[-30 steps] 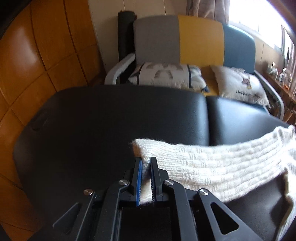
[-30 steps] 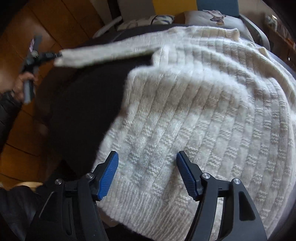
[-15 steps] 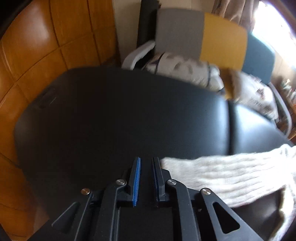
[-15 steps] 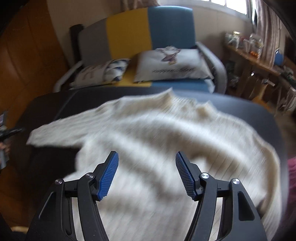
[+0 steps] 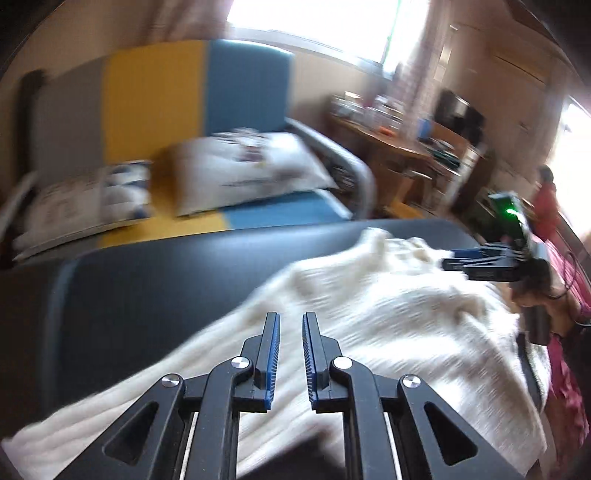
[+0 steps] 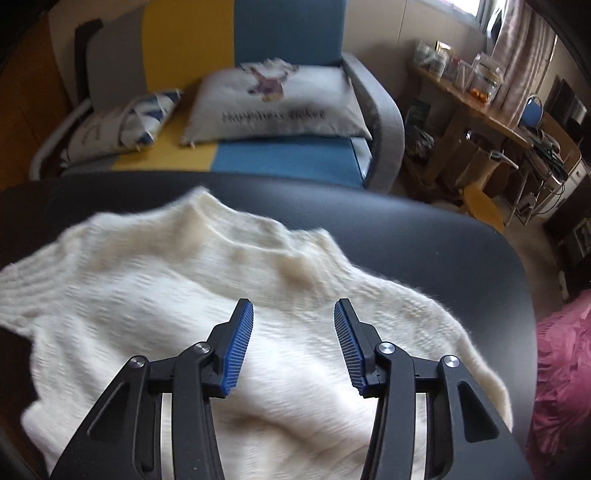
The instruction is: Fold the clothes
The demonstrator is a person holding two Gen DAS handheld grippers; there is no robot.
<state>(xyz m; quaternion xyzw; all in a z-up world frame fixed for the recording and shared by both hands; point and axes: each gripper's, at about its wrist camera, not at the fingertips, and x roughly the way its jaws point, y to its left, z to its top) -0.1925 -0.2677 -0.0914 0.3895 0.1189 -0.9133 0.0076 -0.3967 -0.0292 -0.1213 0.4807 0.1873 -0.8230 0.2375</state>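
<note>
A cream knitted sweater [image 5: 388,306] lies spread on the black padded table [image 5: 147,280], its sleeve running toward the lower left. My left gripper [image 5: 290,321] hovers above that sleeve with a narrow gap between its blue pads and nothing in it. In the right wrist view the sweater [image 6: 147,302] shows its collar at the far side. My right gripper [image 6: 293,314] hangs over the chest part below the collar; its jaws are closing, still well apart, with only the fabric beneath them. That right gripper [image 5: 452,258] also shows near the sweater's far right edge.
Behind the table [image 6: 424,240] stands a grey, yellow and blue sofa [image 6: 288,33] with two pillows [image 6: 280,107]. A cluttered wooden desk [image 6: 491,110] is at the right. Pink cloth [image 6: 565,369] lies by the table's right edge. A person in red [image 5: 546,206] stands far right.
My left gripper let go of the sleeve cuff and swung right, now over the sweater. My right gripper moved from the hem toward the collar, and its jaws have narrowed.
</note>
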